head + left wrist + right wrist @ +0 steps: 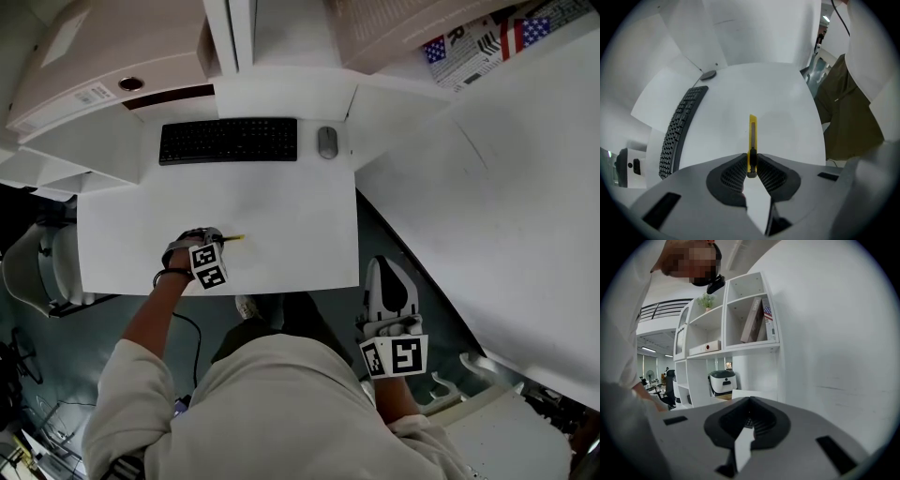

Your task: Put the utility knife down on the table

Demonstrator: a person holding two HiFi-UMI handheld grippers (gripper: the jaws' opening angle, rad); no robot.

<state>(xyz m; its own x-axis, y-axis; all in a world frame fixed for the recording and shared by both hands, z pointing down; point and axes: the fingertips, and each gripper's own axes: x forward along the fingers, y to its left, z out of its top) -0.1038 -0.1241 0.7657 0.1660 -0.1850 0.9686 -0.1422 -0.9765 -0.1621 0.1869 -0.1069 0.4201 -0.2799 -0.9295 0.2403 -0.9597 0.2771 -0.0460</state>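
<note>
The slim yellow plastic utility knife [753, 133] is clamped by its rear end between the ribbed dark pads of the left gripper [752, 164], the jaws pressed on either side of its narrow body. Its long axis runs straight out ahead of them over the white table [787, 108]. From the head view, that gripper [216, 241] hangs low over the table's near part. The knife's free end points to the right, well short of the black keyboard [228, 140] and the grey mouse [326, 142]. Whether the tip touches the surface I cannot tell. The right gripper [382, 267] is off the table's near right corner, its jaws [749, 404] together on nothing, so the set-down looks to be the left's job.
</note>
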